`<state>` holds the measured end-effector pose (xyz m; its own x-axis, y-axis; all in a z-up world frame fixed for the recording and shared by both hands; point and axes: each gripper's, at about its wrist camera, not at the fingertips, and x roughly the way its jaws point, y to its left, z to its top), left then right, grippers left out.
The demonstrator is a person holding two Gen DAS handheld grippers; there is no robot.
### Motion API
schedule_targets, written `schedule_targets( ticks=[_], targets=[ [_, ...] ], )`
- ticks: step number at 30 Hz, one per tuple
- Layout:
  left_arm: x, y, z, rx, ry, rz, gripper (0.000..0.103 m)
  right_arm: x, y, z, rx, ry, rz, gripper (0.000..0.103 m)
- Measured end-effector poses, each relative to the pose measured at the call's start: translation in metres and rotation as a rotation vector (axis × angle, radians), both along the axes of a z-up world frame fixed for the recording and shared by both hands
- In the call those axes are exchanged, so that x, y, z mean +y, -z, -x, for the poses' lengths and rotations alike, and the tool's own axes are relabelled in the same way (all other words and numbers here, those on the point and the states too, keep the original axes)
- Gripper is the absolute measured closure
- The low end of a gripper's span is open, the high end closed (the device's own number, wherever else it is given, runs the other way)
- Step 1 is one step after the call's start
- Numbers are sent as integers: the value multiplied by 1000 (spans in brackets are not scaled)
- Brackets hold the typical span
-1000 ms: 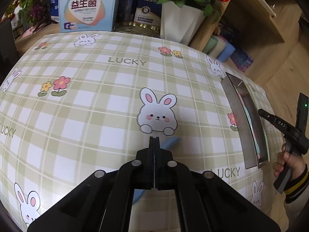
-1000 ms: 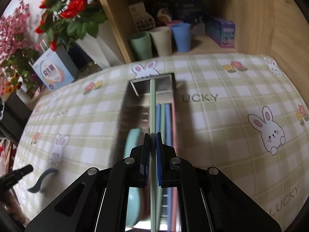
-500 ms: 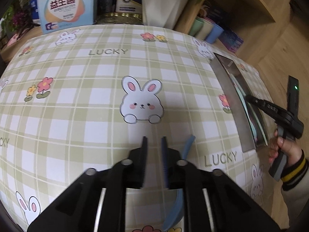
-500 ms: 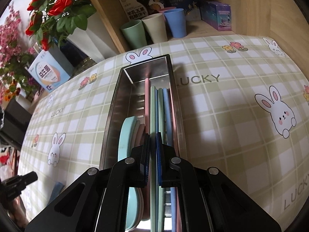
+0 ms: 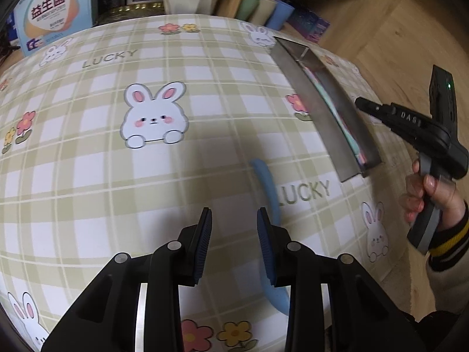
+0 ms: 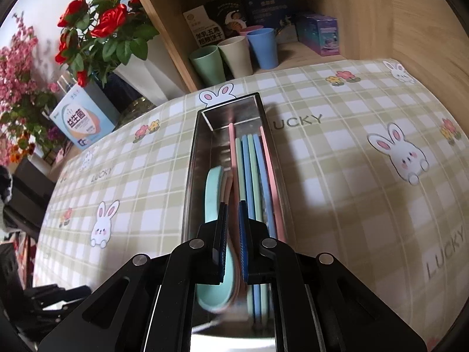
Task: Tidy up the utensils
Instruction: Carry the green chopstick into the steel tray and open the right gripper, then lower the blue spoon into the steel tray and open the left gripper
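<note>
Now the left gripper (image 5: 233, 228) is opening above the checked tablecloth (image 5: 88, 176), nothing between its pads; the blue spoon (image 5: 268, 189) lies just right of it. Nearly closed and empty, the right gripper (image 6: 232, 220) hovers over the metal tray (image 6: 193, 158) of chopsticks (image 6: 252, 161).

Words we can read on the cloth, the boxes and a gripper

We read "LUCKY" printed several times on the checked tablecloth (image 5: 88, 158), "益生菌" in large characters on the light blue box (image 5: 55, 14) behind it, "DAS" in pale letters on the right gripper (image 5: 359, 104), and "羊乳" on a white packet (image 6: 203, 26) on the shelf; the smaller print we cannot make out.
</note>
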<state>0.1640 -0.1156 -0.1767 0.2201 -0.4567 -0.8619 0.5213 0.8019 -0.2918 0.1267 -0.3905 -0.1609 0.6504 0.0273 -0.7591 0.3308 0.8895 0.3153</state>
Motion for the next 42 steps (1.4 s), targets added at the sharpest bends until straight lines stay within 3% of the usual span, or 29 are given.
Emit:
schedule_targets(
  ticks=[5, 11, 24, 26, 27, 29, 34, 39, 41, 42],
  targets=[
    [-11, -4, 7, -13, 46, 8, 69, 8, -3, 23, 7, 15, 29, 95],
    [-20, 5, 13, -53, 69, -76, 70, 20, -2, 40, 15, 5, 34, 95],
    [-30, 14, 16, -68, 89, -127, 70, 28, 5, 44, 33, -17, 26, 95],
    [-32, 14, 16, -72, 88, -136, 77, 26, 6, 45, 35, -10, 28, 95],
    [-32, 16, 15, -70, 88, -141, 87, 26, 7, 45, 36, -6, 29, 95],
    [-32, 15, 14, -73, 79, -139, 88, 24, 7, 47, 35, 0, 30, 95],
    [-25, 7, 8, -67, 25, -97, 89, 18, 3, 47, 30, 9, 44, 95],
    [-27, -15, -13, -32, -89, -5, 89, -1, -7, 45, 25, 39, 72, 95],
    [-34, -22, -22, -17, -138, 41, 89, -10, -9, 44, 23, 50, 74, 90],
    [-40, -26, -28, -3, -157, 72, 89, -15, -9, 44, 24, 57, 78, 83]
  ],
)
